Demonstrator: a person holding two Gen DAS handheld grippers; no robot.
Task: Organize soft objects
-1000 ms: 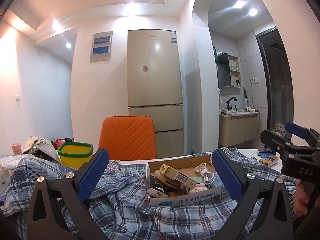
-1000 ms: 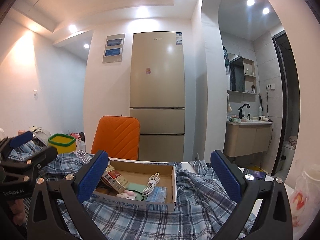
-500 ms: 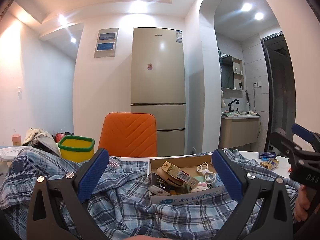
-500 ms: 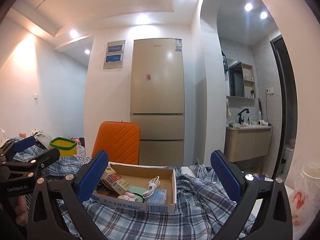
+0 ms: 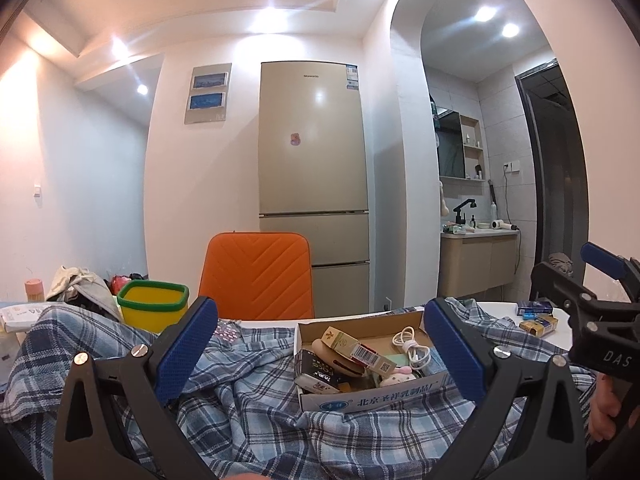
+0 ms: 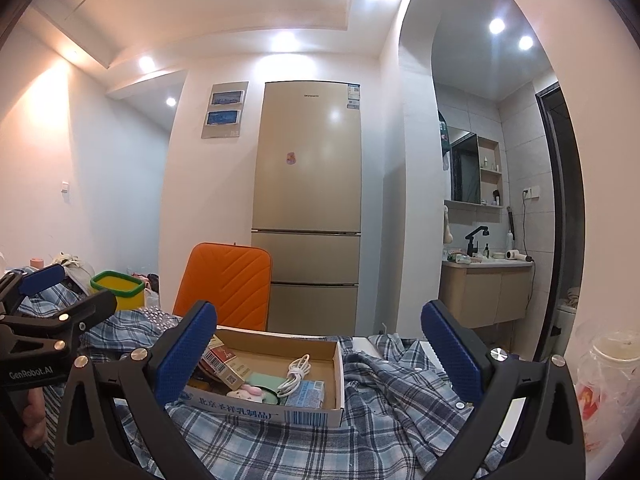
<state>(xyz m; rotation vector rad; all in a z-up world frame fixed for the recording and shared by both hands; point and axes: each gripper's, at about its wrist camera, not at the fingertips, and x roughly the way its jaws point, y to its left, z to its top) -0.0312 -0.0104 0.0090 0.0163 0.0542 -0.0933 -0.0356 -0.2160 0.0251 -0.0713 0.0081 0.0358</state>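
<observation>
A blue plaid shirt (image 5: pixel 248 400) lies rumpled across the table, seen again in the right wrist view (image 6: pixel 380 412). On it sits an open cardboard box (image 5: pixel 372 398) (image 6: pixel 260 412) holding small cartons, a white cable (image 5: pixel 412 344) and a small pink plush toy (image 5: pixel 394 376) (image 6: pixel 250 392). My left gripper (image 5: pixel 320 346) is open just above the shirt, facing the box, with nothing between its fingers. My right gripper (image 6: pixel 318 350) is open too, in front of the box from the other side. Each gripper appears at the edge of the other's view: the right gripper (image 5: pixel 600 308), the left gripper (image 6: pixel 48 300).
An orange chair (image 5: pixel 256 276) stands behind the table, with a fridge (image 5: pixel 312 184) beyond it. A yellow bin with a green rim (image 5: pixel 154 308) and a heap of cloth (image 5: pixel 76 284) are at the left. Small packets (image 5: pixel 536 316) lie at the right. A plastic jar (image 6: pixel 608 380) stands close on the right.
Both views have tilted up slightly, showing more ceiling. Both grippers stay open, and the shirt and box have not moved.
</observation>
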